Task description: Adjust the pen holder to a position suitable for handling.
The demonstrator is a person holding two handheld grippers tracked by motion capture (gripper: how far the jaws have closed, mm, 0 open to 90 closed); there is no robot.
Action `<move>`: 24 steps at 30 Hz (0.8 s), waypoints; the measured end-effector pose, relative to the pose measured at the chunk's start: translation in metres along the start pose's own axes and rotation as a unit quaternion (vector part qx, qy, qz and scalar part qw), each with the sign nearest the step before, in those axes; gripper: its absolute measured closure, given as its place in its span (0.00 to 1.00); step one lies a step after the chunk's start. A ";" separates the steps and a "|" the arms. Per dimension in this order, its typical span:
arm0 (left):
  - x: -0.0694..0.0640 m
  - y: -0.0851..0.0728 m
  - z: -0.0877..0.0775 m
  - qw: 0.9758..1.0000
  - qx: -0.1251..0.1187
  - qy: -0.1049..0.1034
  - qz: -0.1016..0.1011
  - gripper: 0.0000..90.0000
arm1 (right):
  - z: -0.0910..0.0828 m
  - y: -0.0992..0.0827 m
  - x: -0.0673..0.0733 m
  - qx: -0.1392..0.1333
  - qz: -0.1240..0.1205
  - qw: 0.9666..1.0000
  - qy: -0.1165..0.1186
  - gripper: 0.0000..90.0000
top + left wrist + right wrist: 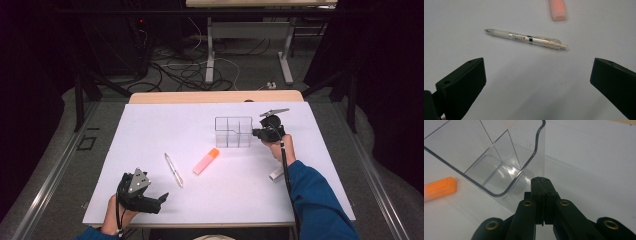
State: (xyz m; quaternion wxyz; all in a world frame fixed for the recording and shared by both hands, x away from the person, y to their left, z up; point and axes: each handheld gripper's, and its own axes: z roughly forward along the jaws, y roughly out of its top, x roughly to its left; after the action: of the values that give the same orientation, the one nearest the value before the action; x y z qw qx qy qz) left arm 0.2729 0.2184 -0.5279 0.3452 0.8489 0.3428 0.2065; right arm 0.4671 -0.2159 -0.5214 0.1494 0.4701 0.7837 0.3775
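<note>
Where high view blurs, pen [526,39] label legible.

A clear divided organizer [233,132] is touched at its right side by the right gripper [256,133]; a pen [173,170] and orange highlighter [206,161] are laid nearer the left gripper [161,199]

Clear organizer [233,131]; orange highlighter [206,161]; white pen [173,170]; black grippers.

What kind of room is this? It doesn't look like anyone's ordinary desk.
Probably a lab or recording workspace. A person sits at a white table holding a black gripper in one hand, bundles of cables lie across the floor behind, and dark curtains close off the sides.
</note>
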 end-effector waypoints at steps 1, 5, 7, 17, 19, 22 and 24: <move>0.000 0.000 0.000 1.000 0.000 -0.001 -0.002 0.00 | 0.001 0.000 0.001 0.001 -0.001 1.000 0.000 1.00; 0.000 0.000 0.000 1.000 0.000 0.001 0.000 0.00 | 0.004 0.002 0.006 -0.002 -0.007 1.000 0.005 1.00; 0.000 0.000 0.000 1.000 0.003 -0.001 0.000 0.00 | 0.007 0.003 0.008 -0.003 -0.009 1.000 0.007 1.00; 0.000 0.000 0.001 1.000 0.004 -0.002 -0.001 0.01 | 0.016 0.009 0.020 -0.007 -0.015 1.000 0.014 1.00; 0.000 0.000 0.001 1.000 0.004 -0.001 0.000 0.01 | 0.019 0.010 0.025 -0.008 -0.018 1.000 0.017 1.00; 0.000 0.000 0.000 1.000 0.005 -0.003 -0.001 0.01 | 0.022 0.012 0.029 -0.009 -0.019 1.000 0.020 1.00; 0.000 0.000 0.001 1.000 0.002 -0.003 -0.001 0.01 | 0.024 0.012 0.032 -0.010 -0.020 0.999 0.022 1.00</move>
State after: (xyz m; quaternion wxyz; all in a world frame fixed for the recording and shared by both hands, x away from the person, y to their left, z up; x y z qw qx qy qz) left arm 0.2734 0.2180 -0.5285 0.3447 0.8501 0.3428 0.2024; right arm 0.4725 -0.1746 -0.5243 0.1441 0.4443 0.7922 0.3927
